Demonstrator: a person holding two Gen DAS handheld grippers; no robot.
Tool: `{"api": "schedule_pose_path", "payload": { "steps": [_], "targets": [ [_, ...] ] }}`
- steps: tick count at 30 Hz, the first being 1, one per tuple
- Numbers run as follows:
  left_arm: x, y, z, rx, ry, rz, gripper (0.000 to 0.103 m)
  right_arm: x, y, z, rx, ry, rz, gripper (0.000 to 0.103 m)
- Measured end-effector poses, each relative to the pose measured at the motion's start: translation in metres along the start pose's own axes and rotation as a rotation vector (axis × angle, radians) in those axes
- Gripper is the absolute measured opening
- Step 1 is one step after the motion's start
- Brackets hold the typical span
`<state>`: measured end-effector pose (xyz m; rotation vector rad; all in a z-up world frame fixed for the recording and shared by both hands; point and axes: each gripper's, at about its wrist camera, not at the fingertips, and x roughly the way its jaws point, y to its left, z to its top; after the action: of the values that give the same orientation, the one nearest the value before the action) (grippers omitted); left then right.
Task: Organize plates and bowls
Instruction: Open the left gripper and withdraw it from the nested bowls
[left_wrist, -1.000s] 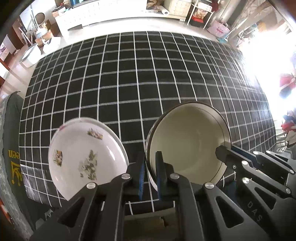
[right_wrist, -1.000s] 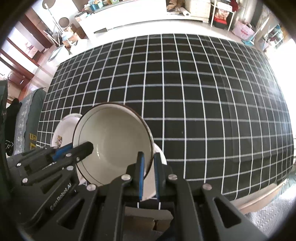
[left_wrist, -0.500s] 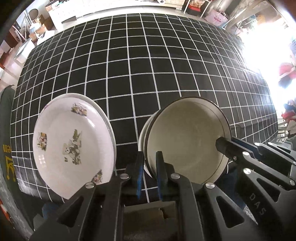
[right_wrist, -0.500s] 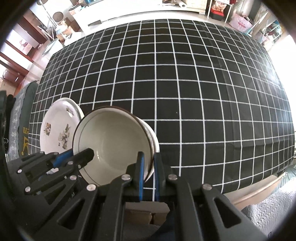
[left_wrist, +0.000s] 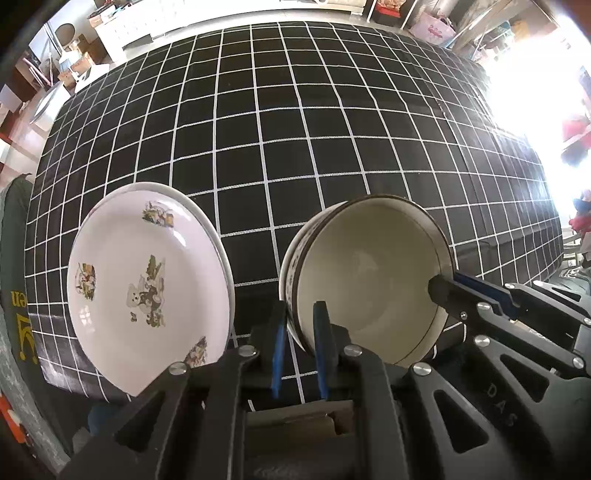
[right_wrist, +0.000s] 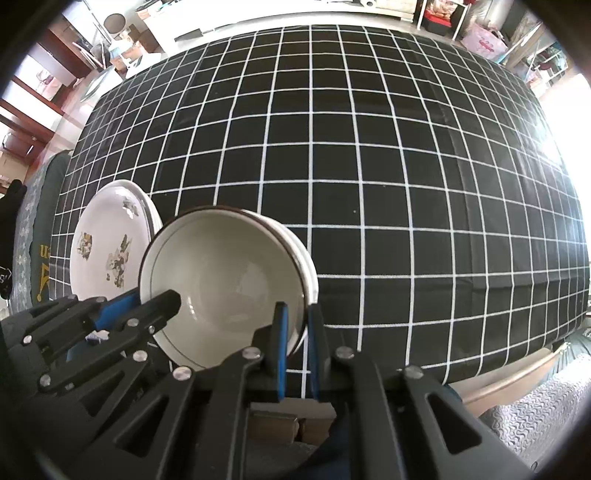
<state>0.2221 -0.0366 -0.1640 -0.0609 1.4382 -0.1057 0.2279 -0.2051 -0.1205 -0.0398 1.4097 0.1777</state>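
We hold a cream bowl (left_wrist: 369, 280) between both grippers, tilted so its hollow faces the cameras. Our left gripper (left_wrist: 299, 332) pinches the bowl's rim on its left side, the blue pads nearly together with the rim between them; our right gripper (right_wrist: 295, 332) clamps the opposite side of the rim the same way. In the left wrist view the right gripper's fingers (left_wrist: 461, 291) reach in from the right and meet the rim, and in the right wrist view the left gripper's fingers (right_wrist: 155, 306) come in from the left. The bowl has a thin dark line round its lip, and a second, whiter rim (right_wrist: 306, 258) shows just behind it, so it seems nested with another bowl, though we cannot tell whether the two touch all round. The bowl sits near the front edge of the table, over a black cloth (left_wrist: 295, 129) with a white grid. Just left of it lies a white plate (left_wrist: 147, 284) printed with small bear pictures, with a second rim showing under its far edge.
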Motion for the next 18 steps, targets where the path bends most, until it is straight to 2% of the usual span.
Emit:
{"api": "schedule_pose_path", "payload": {
  "steps": [6, 9, 10, 14, 18],
  "targets": [
    [0.002, -0.001, -0.005, 0.002, -0.02, -0.026, 0.012, -0.005, 0.001, -0.003, -0.027, -0.027, -0.022, 0.013],
    [-0.007, -0.001, -0.005, 0.015, -0.058, -0.027, 0.012, -0.012, -0.001, -0.004, -0.018, -0.053, -0.017, 0.014],
    [-0.01, -0.002, -0.006, 0.017, -0.069, -0.028, 0.012, -0.015, -0.001, -0.005, -0.016, -0.059, -0.014, 0.019],
    [-0.021, -0.004, -0.01, 0.035, -0.103, -0.045, 0.019, -0.029, 0.0, -0.012, -0.036, -0.12, -0.025, 0.051],
    [-0.033, -0.003, -0.016, 0.056, -0.147, -0.045, 0.03, -0.04, -0.003, -0.019, -0.04, -0.172, -0.035, 0.055]
  ]
}}
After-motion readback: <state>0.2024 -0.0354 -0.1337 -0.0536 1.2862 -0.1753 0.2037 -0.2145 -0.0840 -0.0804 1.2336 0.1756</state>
